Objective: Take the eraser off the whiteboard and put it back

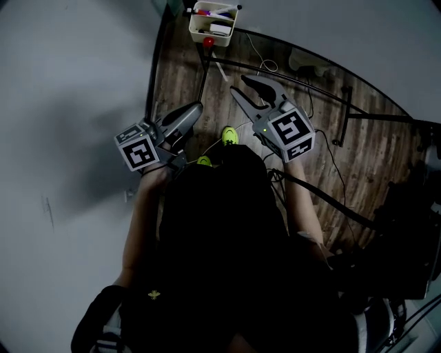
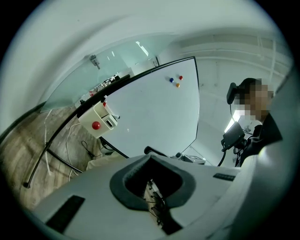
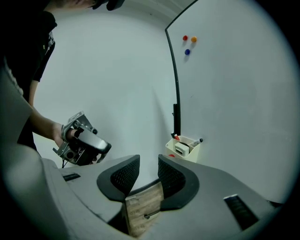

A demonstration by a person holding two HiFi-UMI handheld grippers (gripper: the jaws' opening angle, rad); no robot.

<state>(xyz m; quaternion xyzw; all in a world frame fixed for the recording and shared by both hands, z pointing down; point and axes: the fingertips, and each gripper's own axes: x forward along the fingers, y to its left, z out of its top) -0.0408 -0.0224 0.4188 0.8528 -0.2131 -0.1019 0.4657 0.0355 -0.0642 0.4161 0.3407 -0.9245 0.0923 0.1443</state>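
Grey plastic claws sit nearest. The left gripper (image 1: 196,109) has its jaws closed together on nothing. The right gripper (image 3: 149,168) keeps its jaws partly apart and empty, with only wooden floor (image 1: 179,76) showing through the gap. Beyond them, at the top centre of the head view, a cream tray (image 1: 200,32) hangs on the whiteboard (image 3: 234,93). The white eraser (image 1: 220,29) lies inside it beside markers (image 1: 217,12). Farthest off, coloured magnets (image 3: 185,38) dot the board.

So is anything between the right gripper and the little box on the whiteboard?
Nothing. In the right gripper view, the open right gripper has only empty air before the box, with plain wall behind.
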